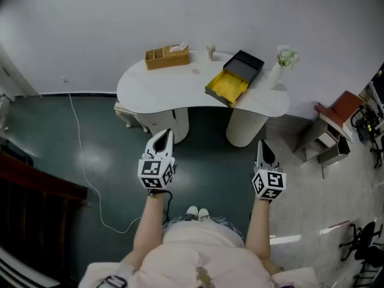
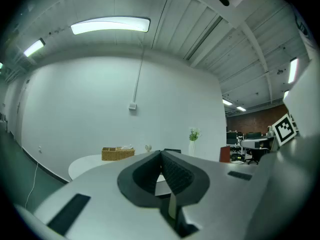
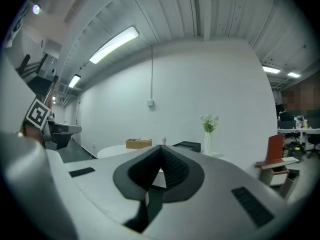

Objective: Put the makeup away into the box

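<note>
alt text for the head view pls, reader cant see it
A person on a dark green floor aims the left hand-held gripper and right hand-held gripper, both shut and empty, at a curved white table. On it sit an open black box with yellow lining, a woven wicker basket and a white vase of flowers.

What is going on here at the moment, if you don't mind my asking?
A person stands back from the white table, with a hand-held gripper in each hand. The left hand-held gripper and the right hand-held gripper are both shut with nothing between their jaws, and both point toward the table. On the table sit an open black box with a yellow inside, a wicker basket, a small upright item and a vase of flowers. No packing has begun yet.
</note>
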### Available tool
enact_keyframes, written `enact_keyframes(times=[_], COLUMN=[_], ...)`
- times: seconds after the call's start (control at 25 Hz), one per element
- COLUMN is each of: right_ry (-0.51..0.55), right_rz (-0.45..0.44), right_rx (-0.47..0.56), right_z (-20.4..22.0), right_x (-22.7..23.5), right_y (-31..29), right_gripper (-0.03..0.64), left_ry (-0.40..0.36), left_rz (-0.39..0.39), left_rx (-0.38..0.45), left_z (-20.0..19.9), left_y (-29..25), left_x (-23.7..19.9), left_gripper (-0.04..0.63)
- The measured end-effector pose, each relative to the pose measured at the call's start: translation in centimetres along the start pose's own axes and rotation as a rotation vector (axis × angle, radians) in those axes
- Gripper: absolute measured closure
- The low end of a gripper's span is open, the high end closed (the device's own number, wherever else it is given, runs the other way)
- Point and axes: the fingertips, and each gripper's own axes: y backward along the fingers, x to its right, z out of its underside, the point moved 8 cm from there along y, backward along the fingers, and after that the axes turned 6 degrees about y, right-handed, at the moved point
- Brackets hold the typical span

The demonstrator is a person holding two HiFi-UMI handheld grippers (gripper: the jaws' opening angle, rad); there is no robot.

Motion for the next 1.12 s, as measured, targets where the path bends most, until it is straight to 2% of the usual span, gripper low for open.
enact_keyframes(times=[0.68, 1.04, 1.12], right_ry=[-0.029, -0.083, -0.085], right_rz=[-0.006, 0.012, 0.013], right_rx=[0.000, -0.006, -0.009], right_z=[0.5, 1.1, 1.1], right_x=[-0.6, 0.0, 0.1], right_y=[-0.7, -0.5, -0.5], right_gripper=[0.602, 0.601, 0.601], left_ry=[0.025, 0.057, 0.058], left_rz=[0.011, 0.025, 0.049], left_rx=[-0.018, -0.063, -0.068], left_z=[0.9, 1.9, 1.9], left_y=[-0.6, -1.1, -1.1], left_x=[-0.2, -0.6, -0.6], left_gripper=[0.569, 0.568, 0.566])
